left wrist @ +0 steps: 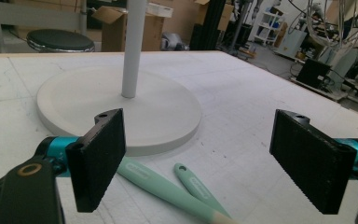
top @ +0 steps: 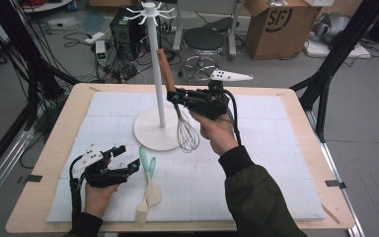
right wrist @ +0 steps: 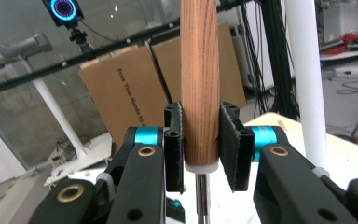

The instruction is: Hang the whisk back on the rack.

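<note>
Right gripper view: whisk [right wrist: 199, 93] handle runs past the top edge; its wire head is cut off at the bottom edge. Left gripper view: stand pole [left wrist: 134, 46] cut off at top; brush and spatula handles [left wrist: 168, 186] leave the bottom edge, heads unseen.

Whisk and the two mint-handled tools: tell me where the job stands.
Done: nothing hangs on the white hook stand yet. In hand: the right gripper clamps the whisk by its wooden handle, lifted beside the pole. Left: the brush and spatula lie on the mat by the open left gripper.
</note>
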Tool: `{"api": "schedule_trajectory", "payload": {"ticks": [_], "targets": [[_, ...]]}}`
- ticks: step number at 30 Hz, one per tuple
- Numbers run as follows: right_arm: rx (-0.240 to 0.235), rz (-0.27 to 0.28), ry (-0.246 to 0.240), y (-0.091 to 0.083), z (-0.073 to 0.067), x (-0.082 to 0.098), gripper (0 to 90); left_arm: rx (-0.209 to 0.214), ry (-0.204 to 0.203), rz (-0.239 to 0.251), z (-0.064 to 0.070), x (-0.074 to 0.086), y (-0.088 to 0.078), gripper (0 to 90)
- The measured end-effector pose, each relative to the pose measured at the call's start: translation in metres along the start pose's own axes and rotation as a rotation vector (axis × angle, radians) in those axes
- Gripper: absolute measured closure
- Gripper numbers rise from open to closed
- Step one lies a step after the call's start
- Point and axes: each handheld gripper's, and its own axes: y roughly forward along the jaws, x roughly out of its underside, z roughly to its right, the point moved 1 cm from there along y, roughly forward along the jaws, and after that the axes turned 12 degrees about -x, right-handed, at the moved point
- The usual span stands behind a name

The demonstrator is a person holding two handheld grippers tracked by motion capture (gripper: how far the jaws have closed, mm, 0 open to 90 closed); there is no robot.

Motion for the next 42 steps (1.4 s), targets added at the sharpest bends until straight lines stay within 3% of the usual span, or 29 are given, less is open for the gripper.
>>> {"api": "schedule_trajectory", "payload": {"ticks": [22, 34, 42], "targets": [[-0.057, 0.031, -0.025, 0.042, -0.005, -0.037, 73.6, -0.004, -0.011, 0.010, -0.004, 0.000, -0.003, 19.0], [-0.055, 0.059, -0.010, 0.053, 0.003, -0.052, 73.5, -0.004, -0.029, 0.017, -0.006, 0.000, -0.006, 19.0], [-0.041, 0.070, 0.014, 0.054, 0.011, -0.051, 73.5, 0.000, -0.023, 0.018, -0.006, -0.001, -0.008, 19.1]]}}
